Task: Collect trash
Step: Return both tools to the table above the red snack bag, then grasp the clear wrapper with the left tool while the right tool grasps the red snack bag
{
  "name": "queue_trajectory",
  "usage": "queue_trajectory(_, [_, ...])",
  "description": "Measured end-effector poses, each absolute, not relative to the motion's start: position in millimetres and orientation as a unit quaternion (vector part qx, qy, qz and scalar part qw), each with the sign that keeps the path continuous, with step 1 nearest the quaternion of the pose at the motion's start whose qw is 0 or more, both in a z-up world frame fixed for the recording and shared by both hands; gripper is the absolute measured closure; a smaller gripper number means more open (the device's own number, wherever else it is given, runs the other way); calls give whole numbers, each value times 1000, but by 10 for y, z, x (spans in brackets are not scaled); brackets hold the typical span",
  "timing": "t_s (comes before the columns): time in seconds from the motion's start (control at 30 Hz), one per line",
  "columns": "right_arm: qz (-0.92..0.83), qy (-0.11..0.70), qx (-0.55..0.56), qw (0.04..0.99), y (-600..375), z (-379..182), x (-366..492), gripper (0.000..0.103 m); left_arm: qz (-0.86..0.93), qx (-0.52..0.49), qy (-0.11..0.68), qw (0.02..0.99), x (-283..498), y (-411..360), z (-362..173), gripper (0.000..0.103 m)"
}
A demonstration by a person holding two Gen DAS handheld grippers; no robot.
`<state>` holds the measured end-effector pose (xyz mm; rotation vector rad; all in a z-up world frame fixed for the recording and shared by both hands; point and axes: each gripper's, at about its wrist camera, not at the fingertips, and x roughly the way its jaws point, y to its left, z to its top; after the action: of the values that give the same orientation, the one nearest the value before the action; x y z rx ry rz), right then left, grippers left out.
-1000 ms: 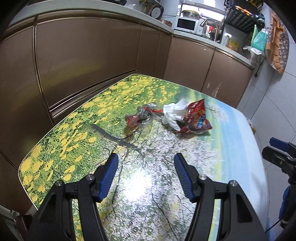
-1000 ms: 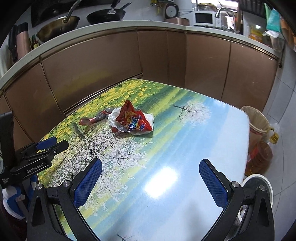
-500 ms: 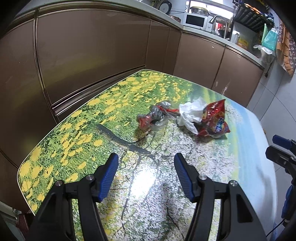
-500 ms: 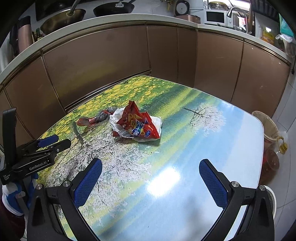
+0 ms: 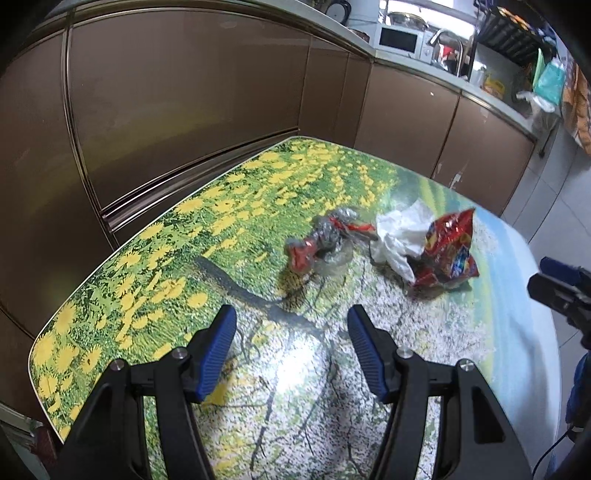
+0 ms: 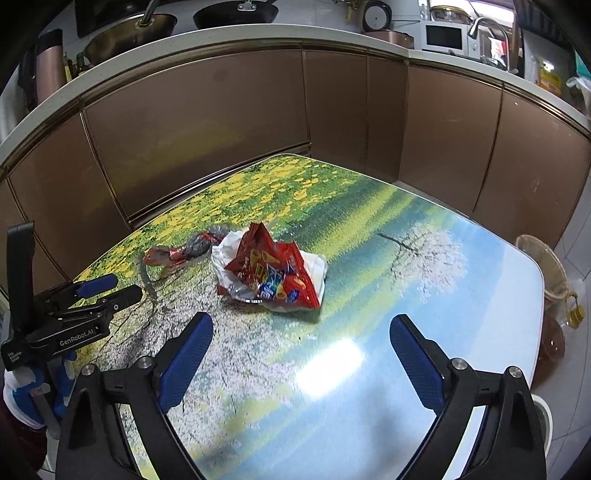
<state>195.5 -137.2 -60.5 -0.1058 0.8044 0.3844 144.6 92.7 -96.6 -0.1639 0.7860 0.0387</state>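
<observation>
A red snack bag point(image 5: 448, 251) lies on crumpled white paper point(image 5: 397, 230) in the middle of the flower-print table point(image 5: 147, 258). A twisted red and clear plastic wrapper point(image 5: 321, 242) lies just left of them. My left gripper point(image 5: 291, 330) is open and empty, a short way in front of the wrapper. My right gripper point(image 6: 301, 339) is open wide and empty, just in front of the snack bag point(image 6: 273, 271); the white paper point(image 6: 227, 254) and the wrapper point(image 6: 184, 251) show behind and left of it. The left gripper shows at the left edge of the right wrist view point(image 6: 98, 290).
Brown kitchen cabinets point(image 5: 177, 110) wrap around the table's far side. A woven basket point(image 6: 543, 266) and an oil bottle point(image 6: 554, 332) stand on the floor off the table's right edge. Pans point(image 6: 236, 13) and a microwave point(image 6: 445, 37) sit on the counter.
Both grippers have moved forward toward the trash, which now looks nearer and larger in both views. Their jaws stay open. The trash has not moved.
</observation>
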Motion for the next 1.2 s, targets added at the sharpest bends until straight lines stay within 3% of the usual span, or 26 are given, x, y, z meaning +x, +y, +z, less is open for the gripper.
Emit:
queue_trajectory(0.23, [209, 380, -66, 898, -1183, -626, 2184, 11, -24, -109, 365, 924, 1583, 1068, -912, 43])
queue_trajectory(0.63, [243, 390, -92, 883, -858, -859, 2634, 17, -76, -53, 398, 913, 2284, 957, -1063, 43])
queue_trajectory(0.73, [250, 401, -95, 876, -809, -944, 2694, 27, -80, -48, 413, 906, 2386, 932, -1147, 54])
queue_trajectory(0.8, [251, 403, -104, 874, -792, -973, 2681, 55, -83, -47, 417, 904, 2392, 924, -1163, 64])
queue_trajectory(0.87, [256, 407, -108, 870, -788, -999, 2649, 69, -84, -44, 419, 903, 2376, 911, -1170, 70])
queue_trajectory(0.9, [258, 409, -108, 869, -790, -1008, 2628, 84, -87, -43, 423, 901, 2367, 905, -1179, 75])
queue_trajectory(1.0, [264, 411, -109, 866, -812, -996, 2521, 90, -94, -46, 430, 897, 2334, 889, -1193, 85])
queue_trajectory(1.2, [270, 409, -100, 866, -894, -873, 2203, 93, -99, -68, 424, 898, 2119, 916, -1117, 86])
